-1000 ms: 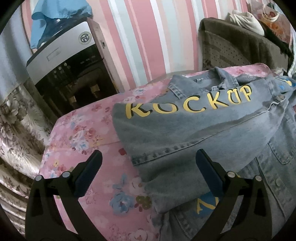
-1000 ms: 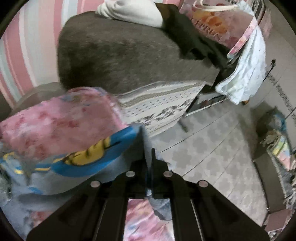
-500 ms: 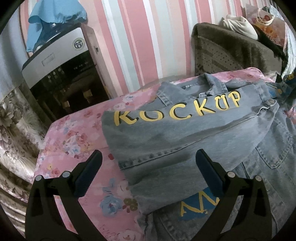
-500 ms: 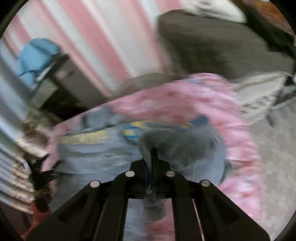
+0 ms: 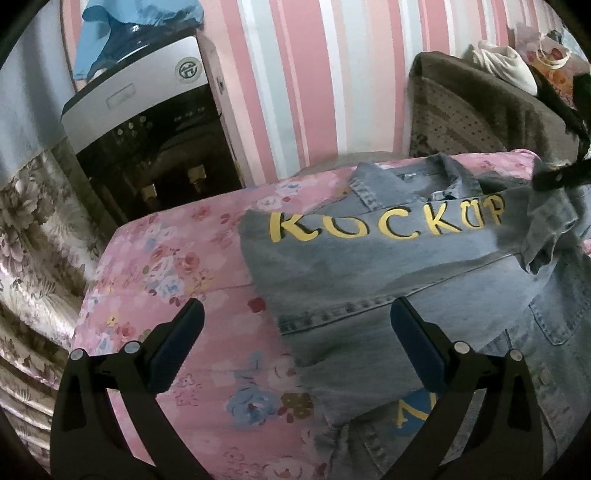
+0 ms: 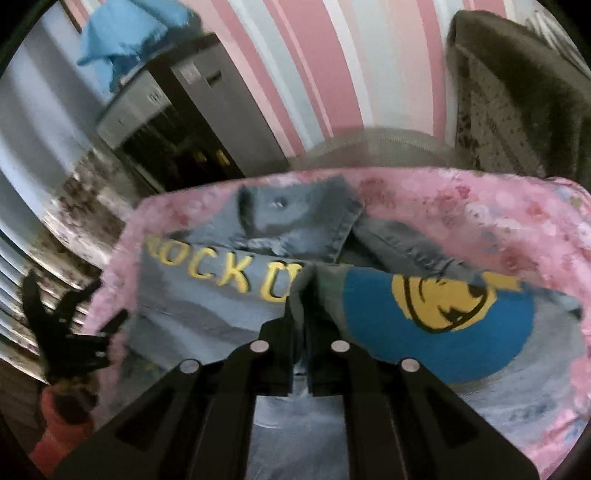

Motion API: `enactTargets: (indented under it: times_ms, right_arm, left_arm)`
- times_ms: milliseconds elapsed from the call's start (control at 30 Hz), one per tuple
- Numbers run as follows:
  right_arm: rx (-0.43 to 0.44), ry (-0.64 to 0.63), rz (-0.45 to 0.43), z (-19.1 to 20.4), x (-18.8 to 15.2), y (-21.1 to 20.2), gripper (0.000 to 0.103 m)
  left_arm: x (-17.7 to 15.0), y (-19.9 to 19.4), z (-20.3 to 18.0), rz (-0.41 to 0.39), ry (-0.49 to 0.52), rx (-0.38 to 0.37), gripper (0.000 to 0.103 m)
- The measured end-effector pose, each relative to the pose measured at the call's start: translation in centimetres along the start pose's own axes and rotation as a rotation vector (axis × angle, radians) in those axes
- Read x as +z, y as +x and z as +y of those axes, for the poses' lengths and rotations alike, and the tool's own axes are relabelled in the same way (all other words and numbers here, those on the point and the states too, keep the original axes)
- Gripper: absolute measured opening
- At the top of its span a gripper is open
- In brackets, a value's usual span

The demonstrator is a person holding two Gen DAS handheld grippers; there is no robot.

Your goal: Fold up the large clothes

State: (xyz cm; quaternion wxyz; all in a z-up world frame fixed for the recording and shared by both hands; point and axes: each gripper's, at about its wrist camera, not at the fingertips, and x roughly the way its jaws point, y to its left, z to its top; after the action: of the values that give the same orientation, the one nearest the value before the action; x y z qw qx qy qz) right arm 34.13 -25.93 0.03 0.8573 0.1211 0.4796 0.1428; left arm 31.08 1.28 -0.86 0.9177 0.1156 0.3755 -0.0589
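A light-blue denim jacket with yellow "ROCKUP" lettering lies partly folded on the pink floral cover. My left gripper hovers open over the jacket's near-left edge, holding nothing. My right gripper is shut on a fold of the denim jacket, beside a blue patch with a yellow smiley. In the left wrist view the right gripper holds that bunched fold above the end of the lettering. My left gripper shows blurred at the left of the right wrist view.
A silver and black water dispenser with a blue cloth on top stands behind the left corner. A brown covered chair piled with clothes stands at the back right. A floral curtain hangs on the left.
My right gripper has swung left from the cover's far edge, carrying the denim fold over the jacket toward the lettering. The left gripper has stayed open and nearly still.
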Motion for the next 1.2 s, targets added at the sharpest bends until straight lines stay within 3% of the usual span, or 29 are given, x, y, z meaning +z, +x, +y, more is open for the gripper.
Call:
enactTargets:
  times_ms: [67, 167, 200, 233, 400, 467, 667, 800, 1200]
  right_arm:
    - [-0.037, -0.005, -0.004, -0.4, 0.0, 1.1, 0.011]
    - [-0.001, 0.012, -0.009, -1.2, 0.0, 0.5, 0.038]
    - [0.015, 0.004, -0.013, -1.0, 0.0, 0.0, 0.061]
    - [0.034, -0.014, -0.025, -0.6, -0.1, -0.9, 0.076]
    - [0.015, -0.084, -0.110, 0.4, -0.6, -5.8, 0.089]
    - [-0.030, -0.092, -0.151, -0.4, -1.0, -7.8, 0.092]
    - [-0.387, -0.168, -0.328, -3.7, -4.1, -12.2, 0.101]
    - [-0.536, -0.105, -0.381, -7.6, -6.4, -13.0, 0.101]
    - [-0.445, 0.120, -0.457, -14.8, -8.8, -14.1, 0.100]
  left_arm:
    - [0.0, 0.2, 0.1, 0.006, 0.002, 0.006, 0.100]
    - [0.2, 0.4, -0.1, 0.009, 0.011, 0.011, 0.100]
    - [0.4, 0.4, -0.3, 0.008, 0.014, 0.008, 0.100]
    - [0.6, 0.3, -0.5, 0.005, 0.018, 0.002, 0.100]
    - [1.7, 0.1, -2.7, -0.008, 0.051, -0.029, 0.100]
    - [2.2, 0.1, -3.9, -0.013, 0.074, -0.044, 0.100]
    - [3.4, 1.0, -8.1, 0.000, 0.133, -0.106, 0.100]
    - [4.8, 1.9, -11.6, 0.020, 0.141, -0.184, 0.100]
    - [6.6, 4.4, -18.7, 0.078, 0.090, -0.330, 0.099]
